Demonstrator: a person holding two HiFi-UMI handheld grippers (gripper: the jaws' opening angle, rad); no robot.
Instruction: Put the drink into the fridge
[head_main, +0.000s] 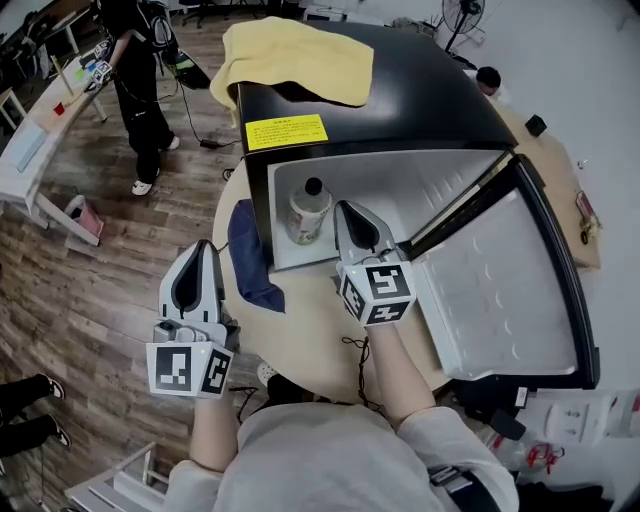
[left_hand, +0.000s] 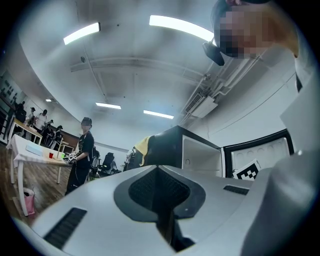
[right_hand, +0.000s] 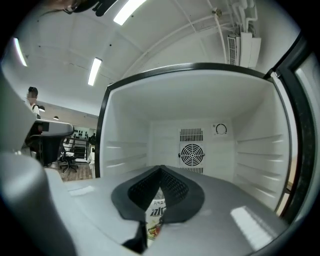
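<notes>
Drink (head_main: 307, 211) is standing upright inside the fridge (head_main: 430, 100), just left of the right tongs (head_main: 348, 212) (pinched together, gripping nothing). Left tongs (head_main: 203, 248) hang outside the fridge, closed and empty too.

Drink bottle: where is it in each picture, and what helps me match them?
Head view: the drink bottle stands inside the open fridge, upper middle, left of the right gripper.
Left gripper view: not in it.
Right gripper view: a strip of its label peeks through the slit between the shut fingers, bottom middle.
Shared landmark: the fridge's white inside, seen in all three views.
</notes>
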